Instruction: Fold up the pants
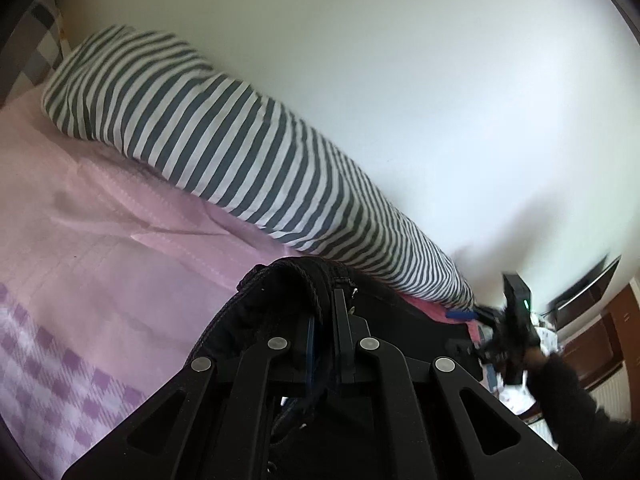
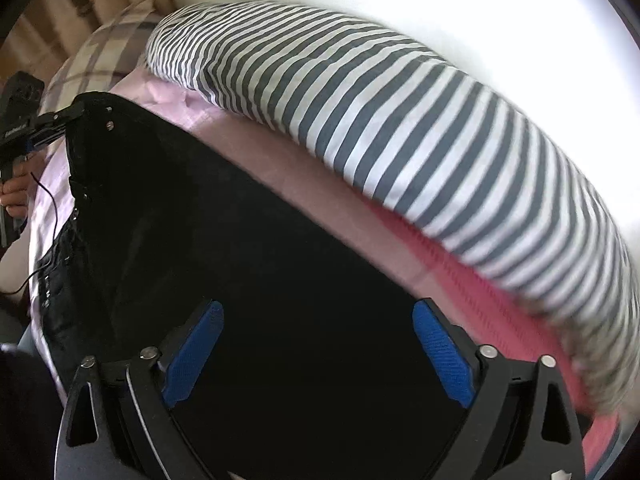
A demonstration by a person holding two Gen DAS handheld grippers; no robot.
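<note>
Black pants (image 2: pixel 224 240) lie spread on a pink bedsheet (image 2: pixel 280 168). My left gripper (image 1: pixel 326 300) is shut on the waistband of the pants (image 1: pixel 280 284), bunching the cloth between its fingers; it also shows in the right wrist view (image 2: pixel 60 120) pinching the waist corner at the far left. My right gripper (image 2: pixel 318 320) is open, its blue pads (image 2: pixel 440 352) spread wide just above the black cloth, holding nothing. In the left wrist view the right gripper (image 1: pixel 464 316) shows blurred at the far right over the pants.
A long grey-and-white striped pillow (image 1: pixel 224 140) lies along the white wall (image 1: pixel 400 60) behind the pants. A pink knitted blanket (image 2: pixel 480 300) peeks out under it. A checked pillow (image 2: pixel 104 56) is at the bed head. A thin black cable (image 2: pixel 48 208) hangs at the left.
</note>
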